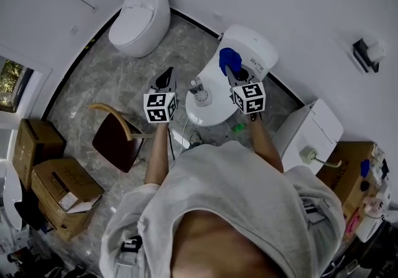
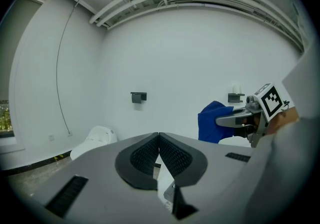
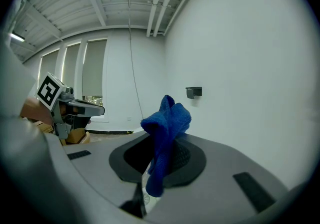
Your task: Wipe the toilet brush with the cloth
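Observation:
My right gripper (image 1: 232,75) (image 3: 162,143) is shut on a crumpled blue cloth (image 1: 228,59) (image 3: 166,129), held over the white toilet (image 1: 252,53). The cloth sticks up past the jaws and hangs down between them. My left gripper (image 1: 165,78) (image 2: 159,140) hovers left of the toilet; its ribbed pads meet and nothing shows between them. On the toilet's front part stands a small round white thing with a metal top (image 1: 199,92), possibly the brush in its holder; it lies between the two grippers. The left gripper view shows the cloth (image 2: 214,120) in the right gripper.
A second white toilet (image 1: 140,17) (image 2: 95,140) stands at the far left wall. A brown chair (image 1: 115,139) is on the marble floor at my left, with cardboard boxes (image 1: 57,191) beyond it. A white cabinet (image 1: 314,126) stands to the right. A dark wall holder (image 1: 365,54) (image 2: 138,96) (image 3: 194,91) hangs above.

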The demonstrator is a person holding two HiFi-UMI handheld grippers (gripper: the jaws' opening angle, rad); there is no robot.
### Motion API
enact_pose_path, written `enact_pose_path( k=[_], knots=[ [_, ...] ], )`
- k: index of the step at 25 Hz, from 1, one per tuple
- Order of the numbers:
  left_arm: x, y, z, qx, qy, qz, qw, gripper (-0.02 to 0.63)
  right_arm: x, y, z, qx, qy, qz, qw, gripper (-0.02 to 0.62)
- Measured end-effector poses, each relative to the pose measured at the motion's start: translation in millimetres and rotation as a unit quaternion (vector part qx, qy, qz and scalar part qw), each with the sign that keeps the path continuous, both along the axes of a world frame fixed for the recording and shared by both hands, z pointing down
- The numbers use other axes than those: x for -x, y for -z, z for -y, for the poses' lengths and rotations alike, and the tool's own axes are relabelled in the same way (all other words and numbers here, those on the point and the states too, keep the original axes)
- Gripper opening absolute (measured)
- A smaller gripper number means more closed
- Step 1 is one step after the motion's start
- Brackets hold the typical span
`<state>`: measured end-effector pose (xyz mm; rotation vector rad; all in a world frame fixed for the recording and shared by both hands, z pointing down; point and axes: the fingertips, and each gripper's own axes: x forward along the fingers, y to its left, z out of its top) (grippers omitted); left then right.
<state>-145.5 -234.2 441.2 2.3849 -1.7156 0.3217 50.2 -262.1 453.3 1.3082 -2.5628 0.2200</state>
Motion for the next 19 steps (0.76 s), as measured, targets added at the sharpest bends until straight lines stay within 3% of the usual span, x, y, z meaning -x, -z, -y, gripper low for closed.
enact_pose_path(
  k=[19],
  knots=[
    [-10,-9,0,0.009,-0.009,-0.003,0.9999,0.02,-6,-13,-3,0.016,-0.002,-0.004,1.0,0.057]
  ],
)
